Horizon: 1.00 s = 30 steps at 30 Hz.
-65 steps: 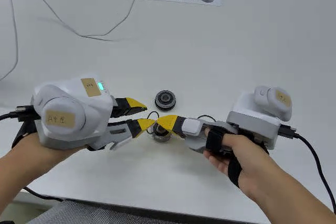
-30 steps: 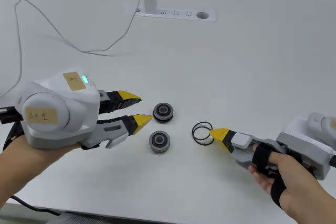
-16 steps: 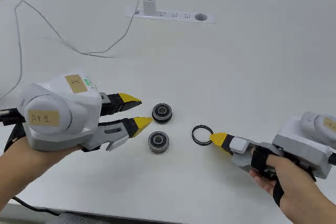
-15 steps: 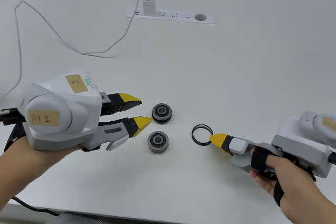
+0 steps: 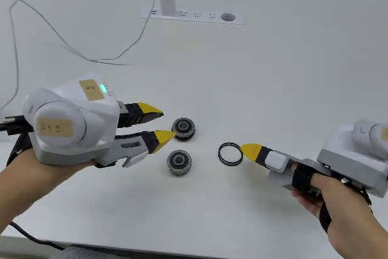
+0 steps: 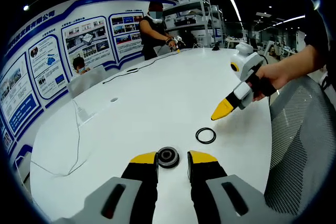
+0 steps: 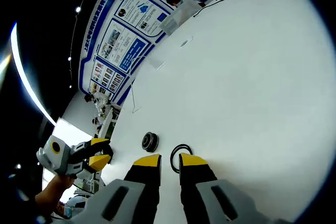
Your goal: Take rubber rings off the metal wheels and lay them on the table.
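The right claw (image 5: 250, 149) has drawn back from the nearer wheel (image 5: 179, 162). Its jaws are a little apart and empty, tip just beside a rubber ring (image 5: 220, 154) lying flat on the table (image 5: 273, 77). The left claw (image 5: 156, 124), spread and empty, points at the farther wheel (image 5: 183, 128).

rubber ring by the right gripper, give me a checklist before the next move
1. Ring lying flat on the table: ok.
2. Right gripper free of the ring, jaws slightly apart, holding nothing: ok.
3. Left gripper open: ok.
4. Far wheel lined up ahead between the left gripper's jaws: ok.
5. Near wheel apart from the far wheel: ok.
6. Rubber left on either wheel: cannot tell.
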Available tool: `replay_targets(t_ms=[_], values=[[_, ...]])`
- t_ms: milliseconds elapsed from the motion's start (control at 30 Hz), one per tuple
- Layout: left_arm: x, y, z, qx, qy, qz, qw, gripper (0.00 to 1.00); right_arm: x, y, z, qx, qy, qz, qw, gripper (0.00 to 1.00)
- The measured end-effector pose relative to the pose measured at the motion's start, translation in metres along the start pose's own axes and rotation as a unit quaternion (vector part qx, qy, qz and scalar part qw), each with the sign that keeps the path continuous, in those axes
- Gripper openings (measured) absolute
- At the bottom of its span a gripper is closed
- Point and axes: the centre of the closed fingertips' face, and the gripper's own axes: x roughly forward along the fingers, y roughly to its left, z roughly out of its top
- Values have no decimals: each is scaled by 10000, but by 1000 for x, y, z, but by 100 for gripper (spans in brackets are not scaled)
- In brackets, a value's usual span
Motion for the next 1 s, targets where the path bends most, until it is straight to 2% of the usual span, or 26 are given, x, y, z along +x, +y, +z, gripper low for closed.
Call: replay_targets(t_ms=[67,133,233,333,600,767,900,1000], values=[[4,3,-3,-16,27,-56,10000,23,3,10,2,28,-32,185,9998,16],[8,6,-10,40,172,-97,9998,23,6,19,3,25,-47,390,9992,18],[13,11,-12,-18,180,-123,9998,22,10,28,4,-4,-34,575,9983,23],[19,16,-11,-112,127,-118,9998,22,14,36,2,-254,65,757,9968,25],[42,20,-15,-168,138,-298,9993,22,28,46,1,-448,203,981,9940,32],[52,20,-16,-195,116,-402,9989,22,36,51,2,-507,235,1017,9932,40],[59,18,-21,-167,169,-504,9984,22,43,53,0,-524,302,1083,9923,44],[62,18,-26,-164,253,-567,9979,21,46,54,-1,-679,340,1076,9913,46]])
